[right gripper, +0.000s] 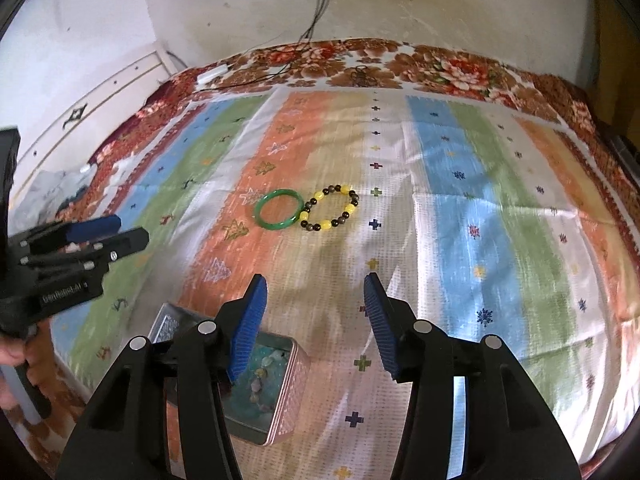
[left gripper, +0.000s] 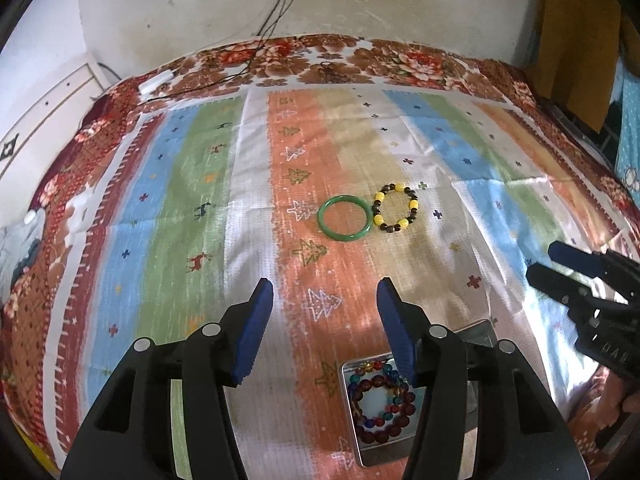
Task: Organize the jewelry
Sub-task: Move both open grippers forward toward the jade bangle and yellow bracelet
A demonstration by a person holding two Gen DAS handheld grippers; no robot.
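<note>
While you look down the left wrist camera, your left gripper hangs over the striped cloth with its 2 blue pads spread apart and nothing between them. Ahead of them lie 2 pieces of jewelry side by side: a green bangle on the orange stripe and a yellow-and-dark bead bracelet touching its right edge. Low in this view, just below the right pad, sits an open metal tin with red, blue and amber bead bracelets coiled inside. Your right gripper pokes in from the right edge, its fingers a little apart.

Over on the right wrist camera, your right gripper shows its 2 blue pads spread as well, gripping nothing, bare cloth between them. That green bangle and the bead bracelet sit further up the cloth, touching each other, well clear of the fingertips. The tin is down at lower left, partly hidden behind the left pad; its contents look blurred here. Your left gripper reaches in from the left edge, and part of a hand holds its grip.
</note>
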